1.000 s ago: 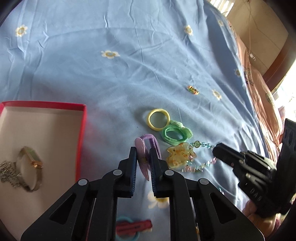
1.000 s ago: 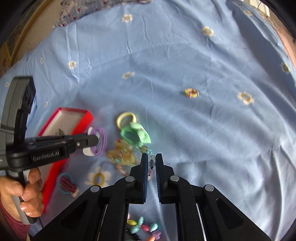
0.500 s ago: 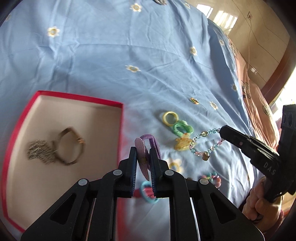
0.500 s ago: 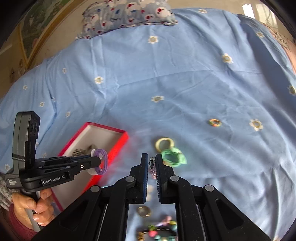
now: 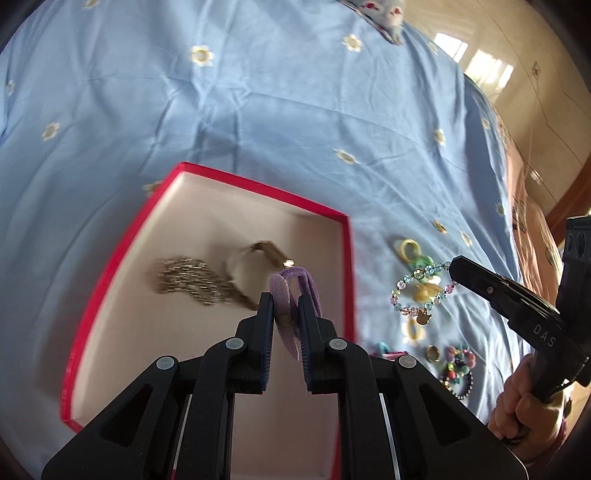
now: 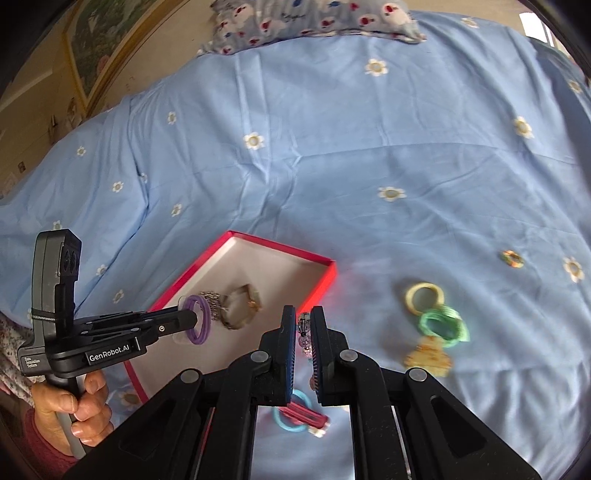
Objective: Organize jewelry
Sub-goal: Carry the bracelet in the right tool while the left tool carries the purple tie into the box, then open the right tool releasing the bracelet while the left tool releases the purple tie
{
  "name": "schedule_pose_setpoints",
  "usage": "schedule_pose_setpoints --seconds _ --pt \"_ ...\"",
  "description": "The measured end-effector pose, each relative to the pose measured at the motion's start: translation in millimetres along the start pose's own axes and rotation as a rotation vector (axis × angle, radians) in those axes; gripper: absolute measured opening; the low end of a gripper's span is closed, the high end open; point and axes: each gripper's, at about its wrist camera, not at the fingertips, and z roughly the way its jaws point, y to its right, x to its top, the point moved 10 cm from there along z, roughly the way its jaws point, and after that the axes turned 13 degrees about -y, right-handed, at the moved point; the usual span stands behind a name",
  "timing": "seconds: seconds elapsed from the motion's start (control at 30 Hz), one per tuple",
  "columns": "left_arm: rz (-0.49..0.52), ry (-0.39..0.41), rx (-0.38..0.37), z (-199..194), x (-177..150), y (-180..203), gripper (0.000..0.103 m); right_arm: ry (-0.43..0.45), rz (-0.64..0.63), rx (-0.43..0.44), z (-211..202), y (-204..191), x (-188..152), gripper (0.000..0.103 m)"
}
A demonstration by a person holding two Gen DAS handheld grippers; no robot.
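A blue bedsheet [image 6: 369,155] with small daisies fills both views, wide and bare beyond the red box [image 5: 347,258]; a patterned pillow [image 6: 314,18] lies at its far edge. The box is the landmark: a shallow, open tray with a pale floor, its near corner cut off under the left gripper's body in the left wrist view. Its right wall stands between the box floor and the loose pieces on the sheet.

Inside the box lie a silver chain [image 5: 188,277], blurred, and a watch [image 5: 255,258] just beside it, touching or nearly so.

Right of the box, on the sheet, sit a yellow ring [image 6: 424,297], a green hair tie [image 6: 443,325] touching it, and a yellow charm [image 6: 428,356] just below, all soft with blur. A small multicoloured ring [image 6: 511,258] lies well apart, farther right. Nearer than the box, a blue hair tie with a pink clip [image 6: 299,411] is partly hidden behind the right gripper's fingers. A bead cluster [image 5: 458,363] and a gold ring [image 5: 432,352] lie close by.

The left gripper [image 5: 286,317] hovers above the box floor, its jaws clamped on a purple hair tie [image 5: 295,284]. The right gripper [image 6: 303,332], right of the box wall, pinches a beaded bracelet [image 5: 417,288], which hangs in a loop from its tip above the sheet.
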Motion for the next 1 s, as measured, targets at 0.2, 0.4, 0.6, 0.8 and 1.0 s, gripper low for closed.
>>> schedule_pose_setpoints --seconds 0.2,0.4,0.6,0.8,1.0 --pt "-0.04 0.01 0.021 -6 0 -28 0.011 -0.02 -0.035 0.041 19 -26 10 0.007" --pt "-0.065 0.007 0.032 -6 -6 -45 0.011 -0.04 -0.082 0.081 35 -58 11 0.007" --pt "-0.091 -0.004 0.04 -2 -12 -61 0.011 -0.076 -0.111 0.111 55 -81 5 0.007" --pt "-0.107 -0.028 0.056 11 -16 -75 0.012 -0.136 -0.106 0.129 86 -86 -7 0.007" --pt "-0.108 -0.061 0.099 27 -17 -89 0.012 -0.175 -0.085 0.098 111 -71 -11 0.007"
